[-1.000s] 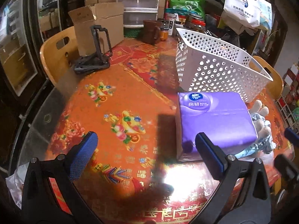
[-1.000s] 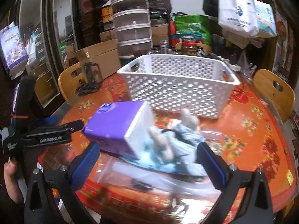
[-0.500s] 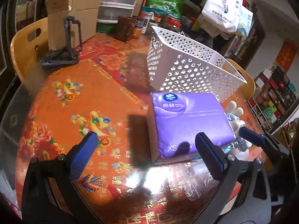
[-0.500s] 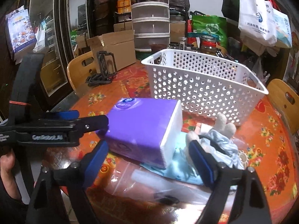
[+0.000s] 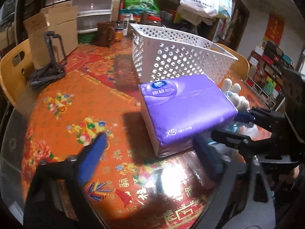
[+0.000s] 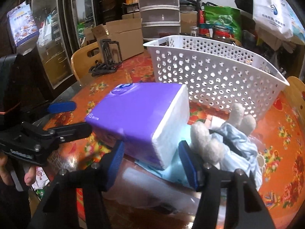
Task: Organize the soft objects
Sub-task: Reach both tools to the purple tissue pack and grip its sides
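Near the middle of the bench [image 5: 63,114], just in front of the white perforated basket [image 6: 219,72], lies the purple tissue pack [image 6: 137,112], with a soft toy in pale blue cloth [image 6: 228,139] touching its right end.

The right hand-held gripper [image 6: 154,164] has its jaws partly open, set either side of the pack's white near corner; whether the pads touch the wrapper I cannot tell, and it has hold of nothing yet. The left hand-held gripper [image 5: 150,158] is wide open and empty, low over the bench's near edge beside the pack's other end.

The pack looks light and squashy: film-wrapped tissue that will dent under a pinch, and the smooth wrapper may slide. A firm hold across the short white end, fingers well in from the corner, seems safest; a grip on the corner alone could let it pivot or slip. The toy is limp and light, likely best pinched at its clothed body, not a paw.
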Available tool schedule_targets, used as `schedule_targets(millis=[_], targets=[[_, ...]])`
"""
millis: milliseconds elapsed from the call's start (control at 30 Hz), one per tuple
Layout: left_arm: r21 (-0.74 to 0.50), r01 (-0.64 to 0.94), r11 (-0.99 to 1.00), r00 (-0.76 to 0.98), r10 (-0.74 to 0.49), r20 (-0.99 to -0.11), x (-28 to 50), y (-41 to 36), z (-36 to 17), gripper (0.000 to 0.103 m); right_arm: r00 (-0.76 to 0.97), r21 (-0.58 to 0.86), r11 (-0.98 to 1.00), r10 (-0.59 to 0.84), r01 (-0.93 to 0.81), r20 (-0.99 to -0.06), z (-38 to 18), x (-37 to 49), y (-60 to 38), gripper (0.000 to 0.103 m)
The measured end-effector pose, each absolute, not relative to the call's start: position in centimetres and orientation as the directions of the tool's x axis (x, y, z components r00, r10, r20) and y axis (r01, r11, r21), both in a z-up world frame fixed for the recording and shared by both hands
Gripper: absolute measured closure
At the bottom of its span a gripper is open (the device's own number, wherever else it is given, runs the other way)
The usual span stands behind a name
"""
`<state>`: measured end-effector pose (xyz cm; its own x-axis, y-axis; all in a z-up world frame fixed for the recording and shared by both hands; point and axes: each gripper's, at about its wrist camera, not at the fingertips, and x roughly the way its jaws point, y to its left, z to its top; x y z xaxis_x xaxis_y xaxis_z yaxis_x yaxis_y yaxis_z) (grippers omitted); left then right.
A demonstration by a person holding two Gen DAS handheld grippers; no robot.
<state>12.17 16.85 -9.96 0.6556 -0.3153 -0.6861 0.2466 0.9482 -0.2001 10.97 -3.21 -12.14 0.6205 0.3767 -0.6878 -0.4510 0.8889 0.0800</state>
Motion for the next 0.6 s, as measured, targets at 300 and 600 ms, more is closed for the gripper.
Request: schedule_targets(millis=[300,600], targets=[[-0.222,0.298,0.929,0.630,-0.366,-0.685,12.4,16.1,-10.6,0.042,0.614,0.063,0.880,0.378,-0.471,-0.693,-12.5,11.3,-3.0,0.055],[-0.228,0.331,0.916,0.609,-0.392,-0.690,13.4,14.3,-12.0,0.045,0.620,0.054,0.874,0.385,-0.483,-0.684,-11.9,11.3,-3.6,0.056]])
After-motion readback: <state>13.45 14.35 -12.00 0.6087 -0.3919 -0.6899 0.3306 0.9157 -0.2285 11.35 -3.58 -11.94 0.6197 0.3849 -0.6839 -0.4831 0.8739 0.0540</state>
